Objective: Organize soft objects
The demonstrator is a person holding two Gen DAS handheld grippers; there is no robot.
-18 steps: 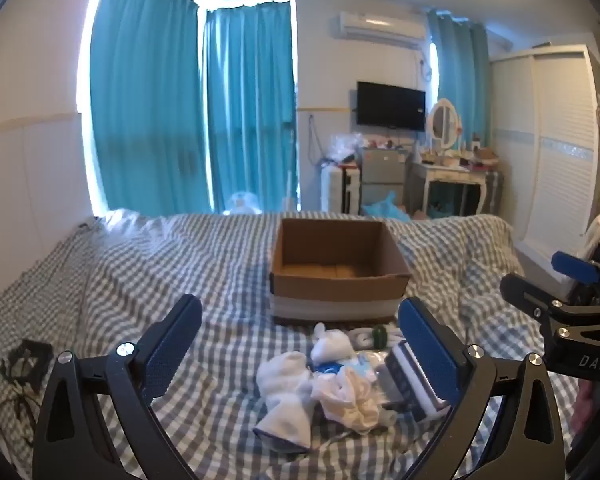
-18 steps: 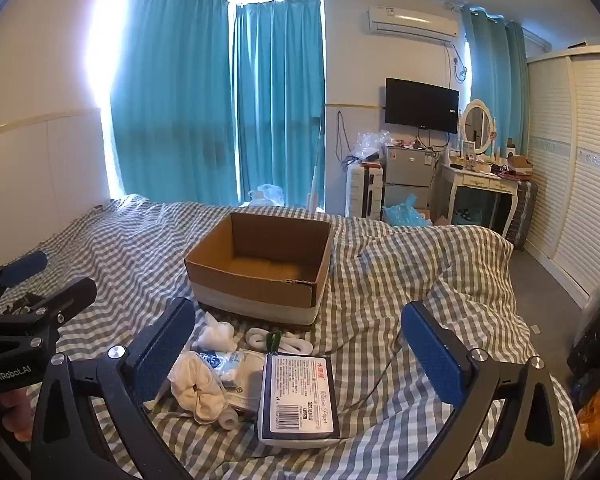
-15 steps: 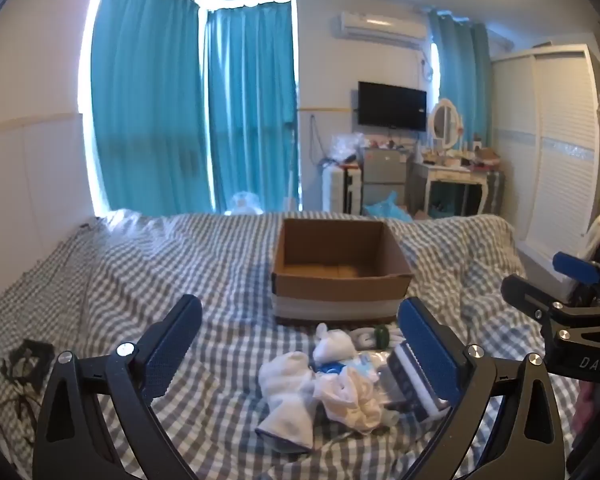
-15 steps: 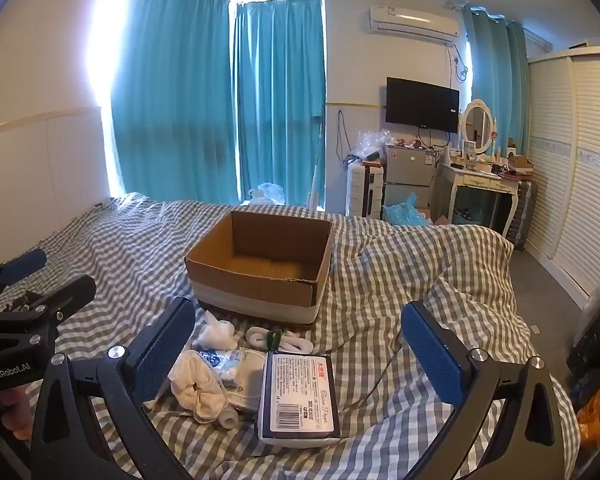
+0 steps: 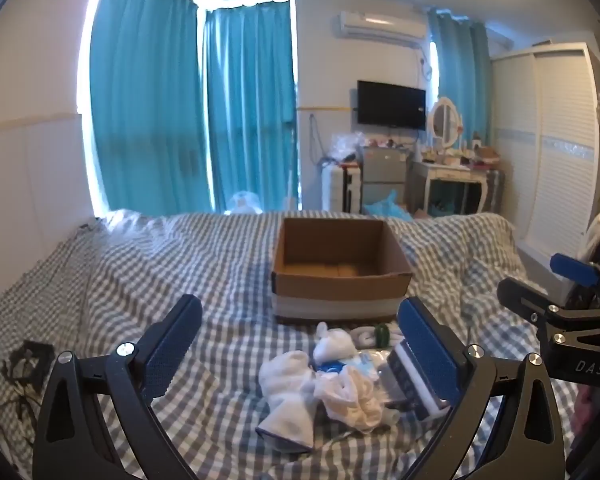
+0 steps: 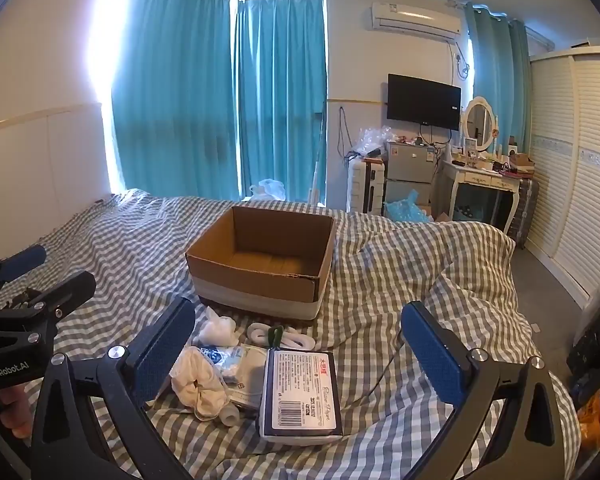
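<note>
Cardboard box (image 6: 260,264) empty, soft pile (image 5: 332,384) unsorted at its 6 o'clock; left tongs (image 5: 300,356) and right tongs (image 6: 300,356) spread, holding nothing.

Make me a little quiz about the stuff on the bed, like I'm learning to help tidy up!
1. True or false: the cardboard box already has socks in it.
2. Which lies nearest the right tongs? A) white sock B) tissue pack C) green-tied white roll
3. Fill in: both tongs are ____, holding nothing.

Key
1. False: what shows of its inside is bare; the soft things lie on the checked bedcover in front of it.
2. B
3. open; the left tongs too.
</note>
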